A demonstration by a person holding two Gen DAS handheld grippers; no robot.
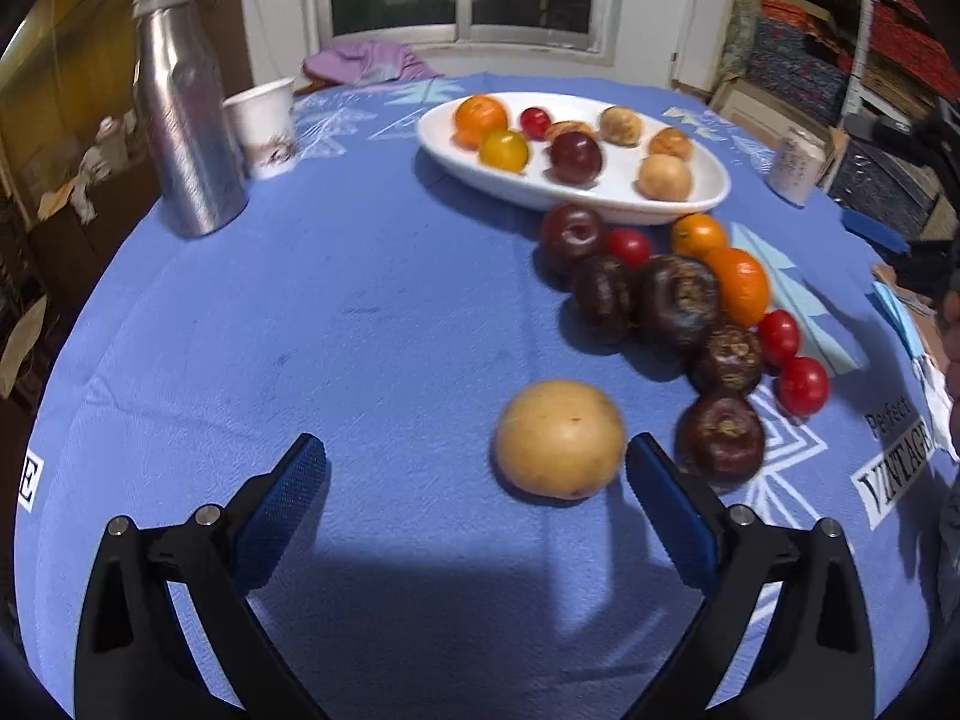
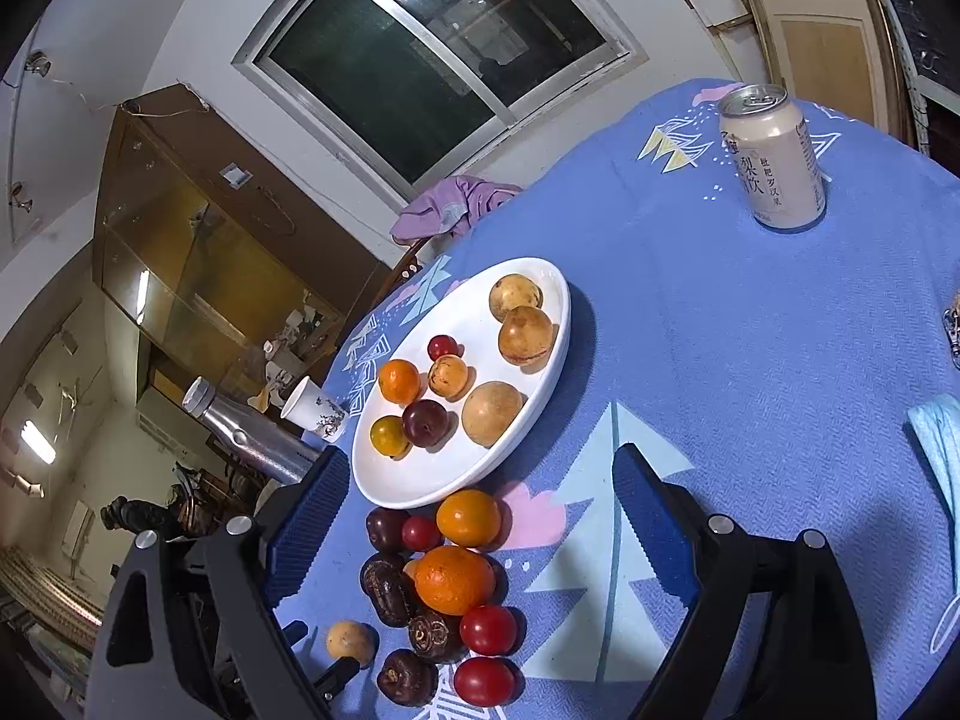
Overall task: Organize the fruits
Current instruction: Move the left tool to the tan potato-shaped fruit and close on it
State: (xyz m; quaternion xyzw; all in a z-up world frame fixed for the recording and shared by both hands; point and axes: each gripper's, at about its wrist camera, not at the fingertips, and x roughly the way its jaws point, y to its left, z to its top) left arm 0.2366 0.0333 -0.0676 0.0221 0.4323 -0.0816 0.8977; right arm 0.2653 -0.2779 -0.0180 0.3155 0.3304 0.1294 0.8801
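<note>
Left wrist view: the left gripper (image 1: 477,468) stands released, its right blue pad beside the round tan smooth-skinned fruit (image 1: 559,439) on the blue tablecloth (image 1: 336,312). It looks light, firm and rollable, best pinched across its middle. The right gripper (image 2: 480,480) hangs released above the white oval plate (image 2: 540,372).

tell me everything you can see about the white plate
The white plate is a shallow oval dish, glossy like glazed ceramic, lying flat on the blue tablecloth toward the window side of the table. It holds eight fruits: three pale tan round ones, a small amber one, an orange, a yellow-orange one, a dark plum and a small red one. No chip or crack shows. Just outside its near rim a dark plum and an orange lie close; contact cannot be told. Neither gripper touches it.
</note>
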